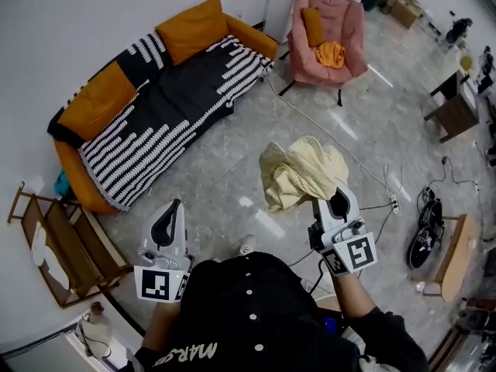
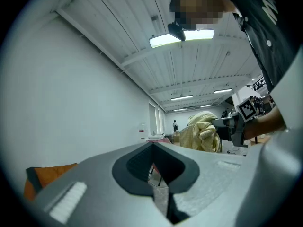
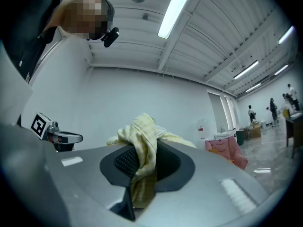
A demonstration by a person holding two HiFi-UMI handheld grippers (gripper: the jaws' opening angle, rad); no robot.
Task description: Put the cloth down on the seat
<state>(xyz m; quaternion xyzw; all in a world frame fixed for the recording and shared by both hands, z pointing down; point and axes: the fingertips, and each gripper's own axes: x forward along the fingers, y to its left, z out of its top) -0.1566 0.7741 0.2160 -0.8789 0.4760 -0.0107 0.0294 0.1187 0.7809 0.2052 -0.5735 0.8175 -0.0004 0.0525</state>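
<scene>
Right gripper (image 3: 142, 161): jaws clamped on a fold of the pale yellow cloth (image 1: 298, 173).
Left gripper (image 2: 159, 175): jaws closed to a thin slit, nothing between them.
Cloth: bunched, held above the floor (image 1: 232, 177), well apart from sofa (image 1: 174, 103) and pink armchair (image 1: 310, 62).
Writing: shirt (image 1: 256, 308) print blurred, perhaps "MARS".

The pale yellow cloth (image 1: 298, 173) hangs bunched and crumpled in the air, with one fold pinched between the jaws of the right gripper (image 1: 339, 201) at its 4 o'clock edge. The pink armchair (image 1: 345, 18) stands well apart from it, toward 12 o'clock.
</scene>
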